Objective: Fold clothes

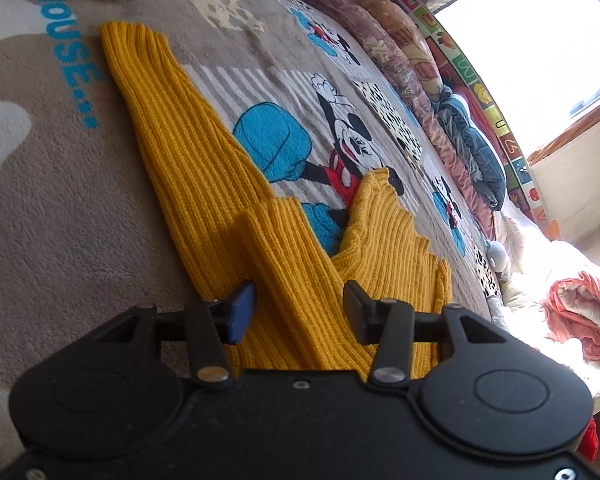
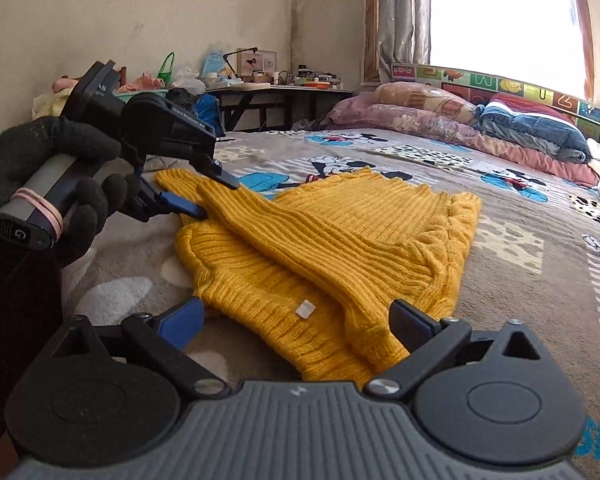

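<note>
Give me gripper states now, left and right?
Left gripper: open, jaws around a sleeve fold of the yellow sweater.
Right gripper: open, straddling the sweater, not clamped.

Home bedroom: bed under a grey cartoon-mouse plush blanket (image 2: 520, 248) ahead of the fingers, floral pillows (image 2: 412, 114) stacked beyond, silver curtain (image 2: 400, 16) by the bright window (image 2: 500, 12), cluttered dark desk (image 2: 284, 90) at the far wall.

A bed carries everything, spread with a grey-brown cartoon-mouse blanket (image 2: 520, 248). On it lies a yellow ribbed sweater (image 2: 324, 240), partly folded — one sleeve laid across the body. Pillows (image 2: 420, 108) and a blue quilted bundle (image 2: 532, 124), perhaps a jacket, line the far edge.
</note>
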A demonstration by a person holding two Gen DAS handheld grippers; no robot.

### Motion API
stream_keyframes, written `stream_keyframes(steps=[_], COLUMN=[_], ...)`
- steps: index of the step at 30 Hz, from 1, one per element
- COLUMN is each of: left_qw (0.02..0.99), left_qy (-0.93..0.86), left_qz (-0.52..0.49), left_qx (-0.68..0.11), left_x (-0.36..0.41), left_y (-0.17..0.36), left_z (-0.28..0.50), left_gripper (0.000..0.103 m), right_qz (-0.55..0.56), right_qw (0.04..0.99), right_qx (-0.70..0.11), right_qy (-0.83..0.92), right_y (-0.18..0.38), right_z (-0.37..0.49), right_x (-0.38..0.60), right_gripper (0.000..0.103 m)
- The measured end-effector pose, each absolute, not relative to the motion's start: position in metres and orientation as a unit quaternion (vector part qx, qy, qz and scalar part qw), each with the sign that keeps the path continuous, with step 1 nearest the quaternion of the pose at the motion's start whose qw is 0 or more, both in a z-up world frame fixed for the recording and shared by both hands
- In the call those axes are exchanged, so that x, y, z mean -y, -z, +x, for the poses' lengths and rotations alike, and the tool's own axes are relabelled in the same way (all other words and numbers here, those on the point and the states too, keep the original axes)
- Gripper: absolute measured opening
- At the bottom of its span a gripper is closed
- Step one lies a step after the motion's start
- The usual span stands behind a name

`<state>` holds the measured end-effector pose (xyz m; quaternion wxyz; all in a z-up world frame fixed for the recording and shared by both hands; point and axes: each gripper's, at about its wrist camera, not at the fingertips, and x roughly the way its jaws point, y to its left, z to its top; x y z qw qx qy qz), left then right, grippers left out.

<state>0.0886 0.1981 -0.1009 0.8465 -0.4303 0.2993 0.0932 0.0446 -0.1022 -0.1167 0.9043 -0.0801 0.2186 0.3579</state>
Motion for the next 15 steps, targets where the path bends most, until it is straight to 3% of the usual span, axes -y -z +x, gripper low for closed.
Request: stream_keyframes(steps=[6,10,15], left_qw=[0.858,0.861,0.883], left_qy=[-0.103,-0.081,-0.024], left_qz=[-0.406,-0.405,-0.385], left_qx=[-0.299,-0.298,-0.266], left_x=[-0.2,-0.193,-0.165], left_y=[0.105,0.102,0.055], left_z=[0.099,0.099,0.111], left_gripper=[0.031,0.015,0.01], right_qz=[-0.076,-0.069,-0.07], right_qw=[0.903,0.904,0.904], right_qx=[-0.231,-0.234,-0.233], right_qy=[-0.353,-0.352,-0.352], right_y=[0.12,0.122,0.123], right_z=[0.051,0.052,0.052], right_x=[0.1,0.104,0.104], right_gripper=[0.099,0.099,0.099])
